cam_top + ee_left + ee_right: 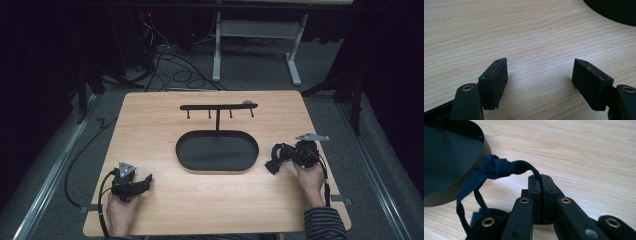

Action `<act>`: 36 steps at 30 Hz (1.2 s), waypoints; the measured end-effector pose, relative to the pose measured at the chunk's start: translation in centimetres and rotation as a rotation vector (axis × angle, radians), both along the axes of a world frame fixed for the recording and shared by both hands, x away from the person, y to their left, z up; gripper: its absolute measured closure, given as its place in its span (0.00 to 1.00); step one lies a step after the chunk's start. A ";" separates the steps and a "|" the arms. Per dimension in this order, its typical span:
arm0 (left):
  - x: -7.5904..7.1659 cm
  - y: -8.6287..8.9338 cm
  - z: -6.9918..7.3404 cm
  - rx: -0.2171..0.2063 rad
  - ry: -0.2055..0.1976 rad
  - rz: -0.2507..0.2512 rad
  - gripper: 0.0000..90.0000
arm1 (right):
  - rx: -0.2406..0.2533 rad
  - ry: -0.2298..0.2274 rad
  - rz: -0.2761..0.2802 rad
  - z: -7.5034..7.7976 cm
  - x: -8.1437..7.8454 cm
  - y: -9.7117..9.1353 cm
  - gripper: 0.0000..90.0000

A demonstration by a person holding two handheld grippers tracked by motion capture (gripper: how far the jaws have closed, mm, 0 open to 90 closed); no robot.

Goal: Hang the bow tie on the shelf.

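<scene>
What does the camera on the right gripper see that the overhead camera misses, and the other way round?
The right gripper view alone shows the knot in the dark blue cloth band and the band pinched between the shut fingers. The high view alone shows the hook rack, the left gripper and both hands. Both show the band, the right gripper, the black oval tray and the table.

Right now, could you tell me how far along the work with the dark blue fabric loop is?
Done: the right hand-held gripper is shut on the knotted dark blue fabric loop, which lies on the table beside the black oval tray. In hand: that grip. Left, probably: lifting it to a peg on the rack. The left hand-held gripper rests open.
</scene>
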State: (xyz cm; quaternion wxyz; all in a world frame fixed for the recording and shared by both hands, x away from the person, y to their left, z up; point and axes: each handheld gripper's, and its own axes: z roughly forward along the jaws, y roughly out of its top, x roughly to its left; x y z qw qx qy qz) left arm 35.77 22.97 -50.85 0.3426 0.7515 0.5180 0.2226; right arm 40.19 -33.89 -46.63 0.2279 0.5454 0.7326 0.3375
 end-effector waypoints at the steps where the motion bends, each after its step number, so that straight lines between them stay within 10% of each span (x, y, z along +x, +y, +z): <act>1: 0.0 0.0 0.0 0.000 0.000 0.000 0.33 | 0.001 -0.002 0.001 0.1 -0.1 0.0 0.99; 36: 0.0 0.0 0.0 -0.001 0.000 0.000 0.32 | 0.019 -0.117 0.055 4.7 -3.0 1.1 0.99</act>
